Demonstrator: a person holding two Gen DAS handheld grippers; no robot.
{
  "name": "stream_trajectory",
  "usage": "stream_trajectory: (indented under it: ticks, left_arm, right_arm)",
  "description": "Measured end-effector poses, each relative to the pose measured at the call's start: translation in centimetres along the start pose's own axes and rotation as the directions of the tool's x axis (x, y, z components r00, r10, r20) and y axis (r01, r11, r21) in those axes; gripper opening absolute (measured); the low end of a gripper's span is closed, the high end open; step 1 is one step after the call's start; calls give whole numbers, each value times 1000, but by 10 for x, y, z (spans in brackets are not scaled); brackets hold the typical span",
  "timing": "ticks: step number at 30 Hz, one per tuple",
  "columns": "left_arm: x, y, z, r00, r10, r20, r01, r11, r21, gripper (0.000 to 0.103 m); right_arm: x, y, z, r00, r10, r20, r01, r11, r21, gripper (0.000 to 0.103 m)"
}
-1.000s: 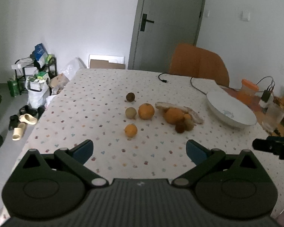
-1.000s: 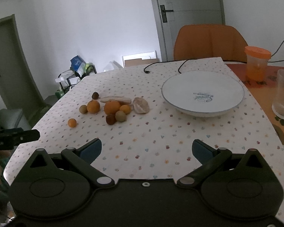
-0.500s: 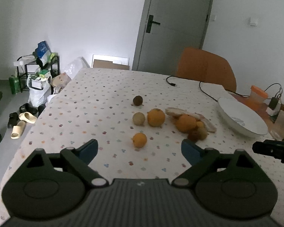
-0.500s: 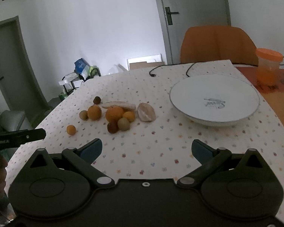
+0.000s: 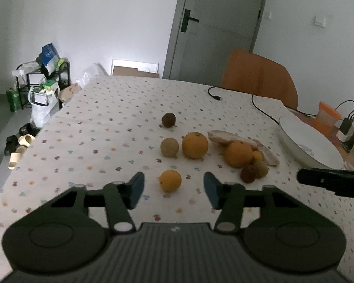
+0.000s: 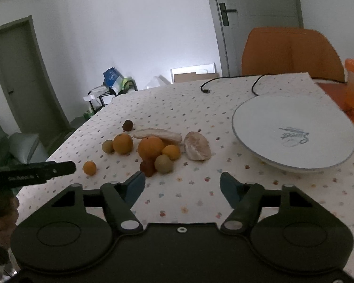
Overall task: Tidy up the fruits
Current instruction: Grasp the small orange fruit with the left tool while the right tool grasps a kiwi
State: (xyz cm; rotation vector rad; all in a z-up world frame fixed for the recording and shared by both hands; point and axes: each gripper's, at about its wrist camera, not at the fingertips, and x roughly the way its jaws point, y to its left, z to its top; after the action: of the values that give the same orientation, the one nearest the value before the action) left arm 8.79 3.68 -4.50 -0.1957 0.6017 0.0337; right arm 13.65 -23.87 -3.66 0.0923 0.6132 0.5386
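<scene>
Cotton-looking cloth (image 5: pixel 111 127), cream with small coloured flower dots, covers the table. On it lie round fruits, matt and slightly dimpled. From the left wrist view, left to right: a small orange (image 5: pixel 170 180) sits between the spread blue pads of the left gripper (image 5: pixel 174 188), which touch nothing; behind it a dull green-brown ball (image 5: pixel 169 147) just beside a big orange (image 5: pixel 195 145); farther back, alone, a dark brown ball (image 5: pixel 168 119). Then a cluster: a second big orange (image 5: pixel 238 153), a second small orange (image 5: pixel 257 156) tucked behind it, a dark reddish ball (image 5: pixel 248 174) and a greenish ball (image 5: pixel 262 168) in front, all touching or nearly so. A long pale peel (image 5: pixel 226 136) lies behind the cluster, and a pale peeled lump (image 6: pixel 197 149) sits at its right end.

Count: two big oranges, two small oranges, two greenish balls, two dark balls.

Right of the fruit stands a smooth white bowl (image 6: pixel 295 127), holding nothing, with a grey script mark inside. The right gripper (image 6: pixel 181 187) hovers with fingers wide apart, gripping nothing, over bare cloth before the cluster.

A black cable (image 5: pixel 254 100) trails across the far cloth. Beyond it are an orange chair (image 5: pixel 259 77), an orange-lidded jar (image 5: pixel 328 118), a grey door (image 5: pixel 214 28), white walls, and at the left a cluttered rack (image 5: pixel 42 80).
</scene>
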Motion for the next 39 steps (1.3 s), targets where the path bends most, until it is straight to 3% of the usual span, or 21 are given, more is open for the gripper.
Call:
stream_trajectory:
  ticks: [6, 11, 18, 24, 31, 39]
  left_arm:
    - [13, -1, 1, 1000, -2, -13, 2, 1000, -9, 42]
    - [24, 0, 0, 999, 1, -39, -2, 1000, -14, 20]
    - [23, 0, 3, 1000, 4, -28, -4, 1000, -30, 20]
    - [20, 0, 9, 1000, 4, -15, -5, 999, -39, 20]
    - [16, -6, 14, 1000, -13, 1, 13, 999, -44, 20]
    - [4, -27, 24, 998, -53, 38, 54, 998, -16, 20]
  right_arm:
    - [19, 2, 5, 999, 26, -24, -27, 1000, 0, 51]
    - [33, 4, 8, 998, 42, -35, -42, 999, -2, 49]
    - [52, 6, 11, 996, 62, -62, -62, 998, 1, 39]
    - [63, 8, 15, 995, 67, -75, -67, 998, -3, 37]
    - [70, 9, 13, 994, 78, -80, -79, 997, -15, 21]
    - [47, 2, 17, 994, 101, -38, -100, 995, 12, 21]
